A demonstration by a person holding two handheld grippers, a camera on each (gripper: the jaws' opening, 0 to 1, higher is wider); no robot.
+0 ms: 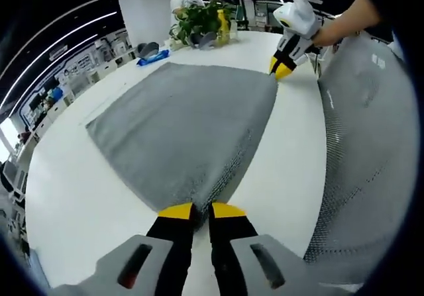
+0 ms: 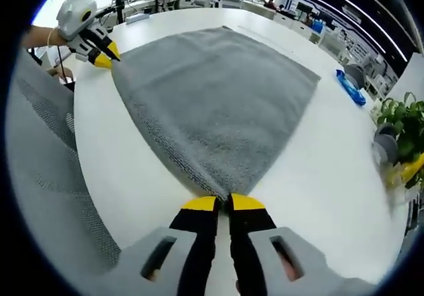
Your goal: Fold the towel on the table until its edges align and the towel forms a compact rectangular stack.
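From the left gripper view I have my left hand-held gripper pinched onto one near corner of the grey towel, its yellow-tipped jaws drawn together with the cloth bunched between them. The towel lies spread flat on the white tabletop, its edge running from my jaws to the right hand-held gripper, which nips the next corner along that same near edge. In the right gripper view the picture mirrors: the right hand-held gripper is clamped on its corner, jaws nearly closed with a fold of towel pressed between them, and the left hand-held gripper sits at the far end of the edge on the tabletop.

A grey mesh chair back crowds the right side of the left gripper view and hides part of the tabletop rim (I cannot tell what lies behind it). It shows again as the chair back in the right gripper view.

Beyond the towel stand a potted plant, a blue object I cannot identify, and a white board cut off by the top of the view. In the right gripper view the plant is clipped by the frame and the blue object lies just off the towel's far corner. The yellow thing beside the plant is too blurred to name.
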